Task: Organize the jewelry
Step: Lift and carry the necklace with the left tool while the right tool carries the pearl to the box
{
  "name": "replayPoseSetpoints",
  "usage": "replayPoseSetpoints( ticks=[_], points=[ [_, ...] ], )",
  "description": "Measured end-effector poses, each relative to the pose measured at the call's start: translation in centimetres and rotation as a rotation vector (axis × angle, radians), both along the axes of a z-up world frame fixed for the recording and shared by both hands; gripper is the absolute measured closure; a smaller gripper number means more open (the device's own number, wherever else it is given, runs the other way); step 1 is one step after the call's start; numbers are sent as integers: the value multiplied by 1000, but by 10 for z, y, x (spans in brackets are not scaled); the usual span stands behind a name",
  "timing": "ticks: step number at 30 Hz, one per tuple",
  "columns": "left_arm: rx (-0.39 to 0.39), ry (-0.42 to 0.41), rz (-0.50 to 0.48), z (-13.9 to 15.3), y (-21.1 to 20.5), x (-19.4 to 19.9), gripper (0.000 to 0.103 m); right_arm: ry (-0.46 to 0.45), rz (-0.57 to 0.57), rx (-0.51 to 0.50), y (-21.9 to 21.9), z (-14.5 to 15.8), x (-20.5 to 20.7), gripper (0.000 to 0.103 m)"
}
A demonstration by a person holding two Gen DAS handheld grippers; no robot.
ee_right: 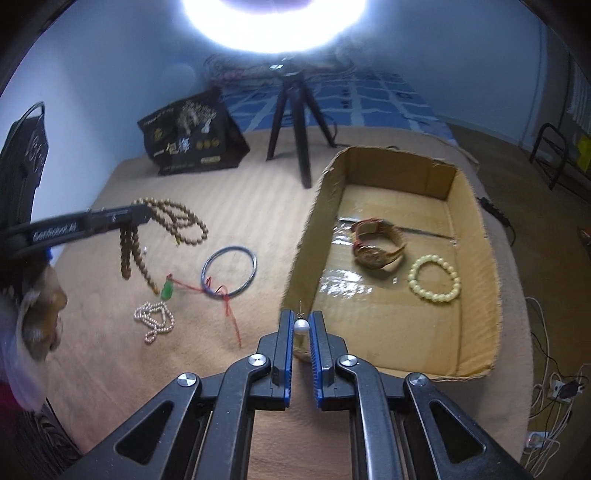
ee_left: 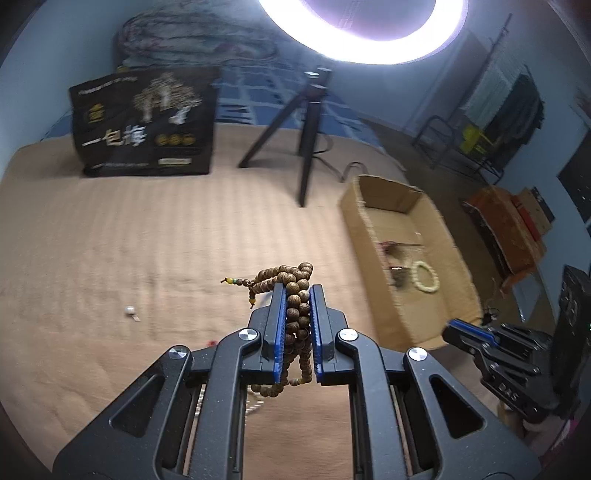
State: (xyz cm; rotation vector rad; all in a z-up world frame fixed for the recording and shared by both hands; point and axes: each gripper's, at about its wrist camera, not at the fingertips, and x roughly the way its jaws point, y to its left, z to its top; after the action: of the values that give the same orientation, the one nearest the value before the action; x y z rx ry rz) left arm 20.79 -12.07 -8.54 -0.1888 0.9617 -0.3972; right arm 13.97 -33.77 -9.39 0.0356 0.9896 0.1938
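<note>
left gripper (ee_left: 297,295) clamps a wooden bead necklace (ee_left: 295,295) above the tan blanket (ee_left: 110,240); cardboard box (ee_left: 354,221) sits right.

We saw a black printed bag (ee_left: 146,123) standing on the tan blanket (ee_left: 110,236), a black tripod (ee_right: 297,122) beside it under a glaring ring light (ee_left: 364,31), and folded bedding (ee_left: 192,37) behind.
</note>
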Motion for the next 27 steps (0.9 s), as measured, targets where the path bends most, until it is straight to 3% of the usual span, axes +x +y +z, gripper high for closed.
replayPoseSetpoints(
  ticks=[9,27],
  points=[
    [-48,-25,-78,21,-42,-13,93,-37,-73,33,-32,12,2,97],
    [-126,-13,-144,25,-110,-7,93,-59,-172,48,-71,11,10,97]
  ],
)
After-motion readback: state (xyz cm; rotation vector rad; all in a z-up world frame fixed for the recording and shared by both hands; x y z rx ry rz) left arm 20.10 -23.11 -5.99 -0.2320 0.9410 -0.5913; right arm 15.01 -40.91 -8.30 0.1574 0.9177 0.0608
